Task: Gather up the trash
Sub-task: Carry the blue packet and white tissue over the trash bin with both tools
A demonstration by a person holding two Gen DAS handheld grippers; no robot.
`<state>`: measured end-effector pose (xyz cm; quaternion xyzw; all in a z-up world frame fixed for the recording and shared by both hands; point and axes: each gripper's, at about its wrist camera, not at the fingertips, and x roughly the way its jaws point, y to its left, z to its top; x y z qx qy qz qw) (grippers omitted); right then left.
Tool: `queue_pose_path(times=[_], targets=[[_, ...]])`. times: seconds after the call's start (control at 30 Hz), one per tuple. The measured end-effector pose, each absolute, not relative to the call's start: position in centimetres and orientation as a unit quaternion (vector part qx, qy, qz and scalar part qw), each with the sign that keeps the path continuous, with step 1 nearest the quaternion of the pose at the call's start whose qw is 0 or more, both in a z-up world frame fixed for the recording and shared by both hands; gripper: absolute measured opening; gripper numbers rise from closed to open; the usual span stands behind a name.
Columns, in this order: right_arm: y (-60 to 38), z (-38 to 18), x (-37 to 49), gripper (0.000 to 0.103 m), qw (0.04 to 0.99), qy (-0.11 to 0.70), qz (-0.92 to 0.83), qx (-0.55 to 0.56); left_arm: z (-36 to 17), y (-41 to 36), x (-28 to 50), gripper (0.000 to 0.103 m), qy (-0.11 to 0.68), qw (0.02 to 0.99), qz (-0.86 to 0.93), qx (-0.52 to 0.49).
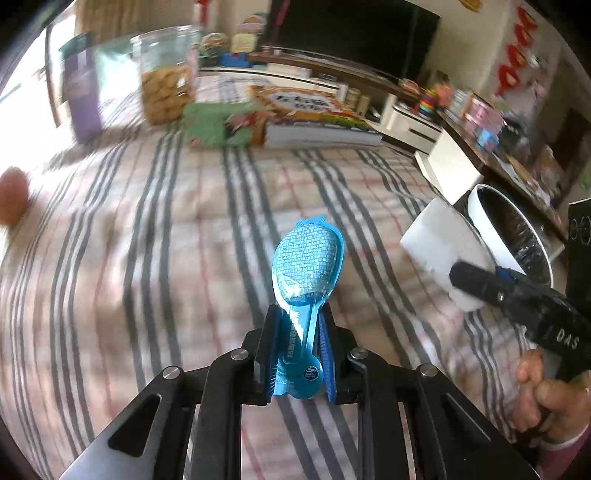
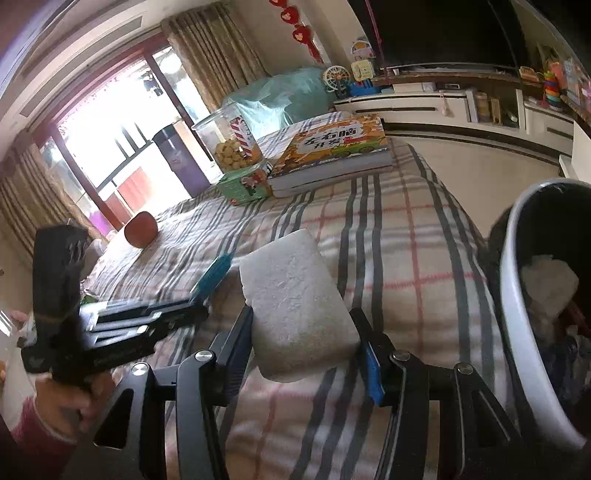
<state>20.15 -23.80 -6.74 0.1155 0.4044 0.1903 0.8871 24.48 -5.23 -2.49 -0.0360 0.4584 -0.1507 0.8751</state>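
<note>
The round white bin with a black liner stands just beside the striped plaid bedspread, an easy drop for both loads. The right gripper clamps a white foam block near that rim. The left gripper pinches a blue plastic spoon-shaped wrapper narrowly; only the right view shows trash inside the bin.

Room behind the plaid-covered table.
Daylight came through a curtained window; a dark TV stood above white cabinets.
</note>
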Motion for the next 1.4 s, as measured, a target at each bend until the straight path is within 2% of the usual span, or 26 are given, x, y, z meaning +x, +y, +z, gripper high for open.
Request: queue_pose_path(times=[0.47,1.4], targets=[[-25.7,-6.1,16.0,0.052,0.89,0.391,0.191,0.136,-0.8,-7.3,17.0,0.018,0.437,0.893,-0.096,-0.051],[-29.7,-3.9,11.8,0.052,0.907,0.355,0.165,0.157,0.7,-11.2,15.1,0.018,0.429,0.892,-0.138,-0.028]])
